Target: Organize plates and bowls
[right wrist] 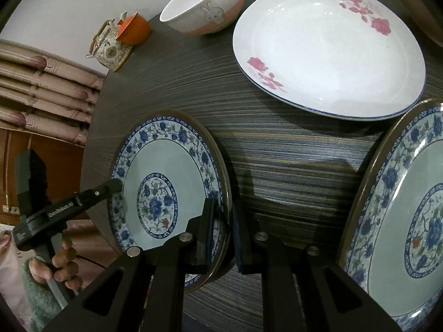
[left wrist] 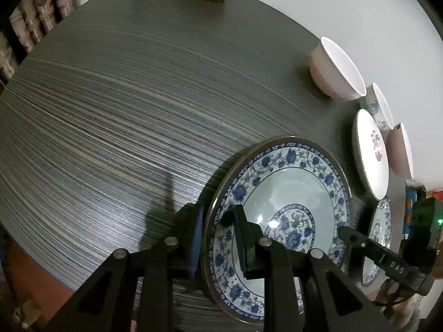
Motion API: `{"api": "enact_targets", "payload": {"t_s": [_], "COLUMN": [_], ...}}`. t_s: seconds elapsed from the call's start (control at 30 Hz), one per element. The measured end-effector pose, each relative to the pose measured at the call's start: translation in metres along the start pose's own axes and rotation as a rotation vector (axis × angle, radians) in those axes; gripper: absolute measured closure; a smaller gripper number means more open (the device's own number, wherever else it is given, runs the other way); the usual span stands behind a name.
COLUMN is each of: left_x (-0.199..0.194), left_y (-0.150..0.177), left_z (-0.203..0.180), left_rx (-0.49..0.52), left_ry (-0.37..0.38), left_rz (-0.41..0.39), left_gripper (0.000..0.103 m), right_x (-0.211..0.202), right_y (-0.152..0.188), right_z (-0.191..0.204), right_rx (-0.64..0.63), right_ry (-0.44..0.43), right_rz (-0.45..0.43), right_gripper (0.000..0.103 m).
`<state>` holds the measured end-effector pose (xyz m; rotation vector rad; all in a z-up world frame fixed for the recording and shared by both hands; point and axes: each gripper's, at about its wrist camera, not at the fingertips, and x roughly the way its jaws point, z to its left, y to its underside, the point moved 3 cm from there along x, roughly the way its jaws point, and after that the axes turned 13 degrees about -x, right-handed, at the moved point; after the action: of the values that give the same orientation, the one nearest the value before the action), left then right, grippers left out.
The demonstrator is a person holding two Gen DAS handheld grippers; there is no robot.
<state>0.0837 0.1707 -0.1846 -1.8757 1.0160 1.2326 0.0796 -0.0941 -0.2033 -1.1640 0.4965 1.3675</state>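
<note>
A blue-flowered plate [left wrist: 290, 182] with a dark rim is gripped from both sides near the front of the dark striped table [left wrist: 124, 110]. My left gripper [left wrist: 217, 218] is shut on its left rim, one finger under and one on top. My right gripper [right wrist: 224, 221] is shut on the opposite rim of the same plate [right wrist: 163, 160]. The right wrist view shows the left gripper [right wrist: 116, 185] at the plate's far edge, with a hand on its handle. The right gripper [left wrist: 343, 231] reaches in from the right in the left wrist view. A second, matching blue plate [right wrist: 401, 221] lies on the table to the right.
A white plate with pink flowers [right wrist: 326, 49] lies behind the two blue ones. A rabbit-print bowl [right wrist: 205, 5] stands beyond it, with more bowls [left wrist: 382, 105] along the wall. A teapot [right wrist: 110, 47] and an orange bowl [right wrist: 135, 29] sit at the far table edge [right wrist: 94, 127].
</note>
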Motion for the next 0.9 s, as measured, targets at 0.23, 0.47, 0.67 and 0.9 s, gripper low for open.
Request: {"api": "enact_targets", "payload": {"t_s": [0.23,0.47,0.67,0.9], "left_x": [0.001,-0.011,-0.031,-0.051], "left_y": [-0.001,-0.008,-0.001,0.034], "left_z": [0.003,0.014,-0.001,-0.061], "left_rx": [-0.021,-0.071,-0.059,0.121], "left_ry": [0.007,-0.013,0.023,0.011], "left_rz": [-0.003,-0.054,-0.088,-0.187], "left_gripper": [0.080,0.075,0.074,0.069], "right_x": [0.003,-0.012,-0.043,-0.089], "right_y": [0.003,0.006,0.012,0.025], "right_z": [0.000,-0.004,-0.019,-0.026], "right_rx": [0.011,0.004,0.000,-0.074], "right_ry": [-0.019,0.008,0.000,0.150], "right_rz": [0.003,-0.024,-0.079,-0.160], "right_gripper": [0.087,0.066,0.061,0.061]}}
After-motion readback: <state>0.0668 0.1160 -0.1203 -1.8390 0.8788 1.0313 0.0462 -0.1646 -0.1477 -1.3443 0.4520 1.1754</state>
